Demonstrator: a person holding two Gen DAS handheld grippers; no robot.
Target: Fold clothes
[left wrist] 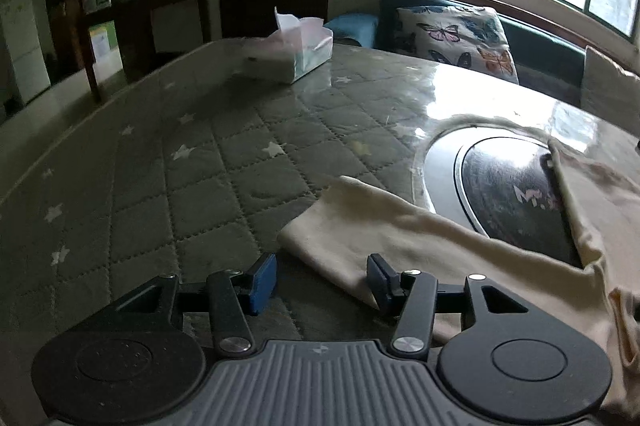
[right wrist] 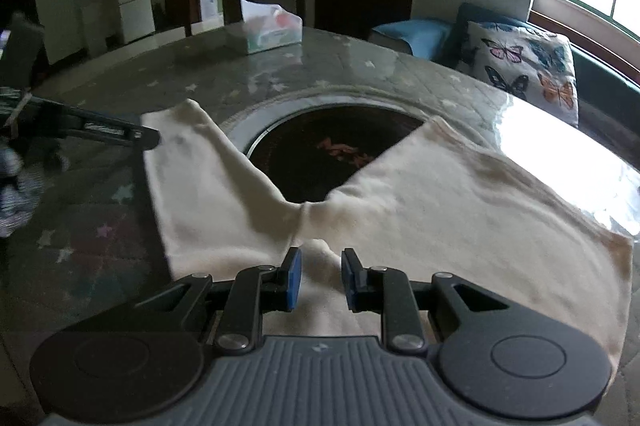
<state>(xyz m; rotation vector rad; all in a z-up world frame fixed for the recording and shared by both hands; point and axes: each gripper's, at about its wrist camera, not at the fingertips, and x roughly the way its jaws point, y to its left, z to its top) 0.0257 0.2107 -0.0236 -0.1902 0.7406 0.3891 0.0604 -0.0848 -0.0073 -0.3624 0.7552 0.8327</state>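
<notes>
Garment: We see cream trousers [right wrist: 420, 194] spread on the round table [right wrist: 120, 74], two legs fanned in a V over the dark centre disc [right wrist: 320, 146], the crotch nearest us.
Left gripper [left wrist: 322, 280]: Our jaws stand wide apart and hold nothing, low at the cuff of the left leg, one blue pad [left wrist: 262, 280] on the tablecloth and the other over the cloth's edge.
Right gripper [right wrist: 318, 278]: Jaws part open astride a raised ridge of fabric at the crotch; we judge nothing is pinched yet.
Surface: A glossy clear cover lies over the quilted cloth, with strong window glare on the right.
Risk, slip: We think the slick cover could let the whole garment slide when one end is pulled, skewing any fold.
Risk, grip: A jaw closing on the ridge may catch a single layer, so the legs would not lie matched.
Risk, clutter: The tissue box [right wrist: 266, 30] sits well apart at the far rim; a long sweep could reach it.
</notes>
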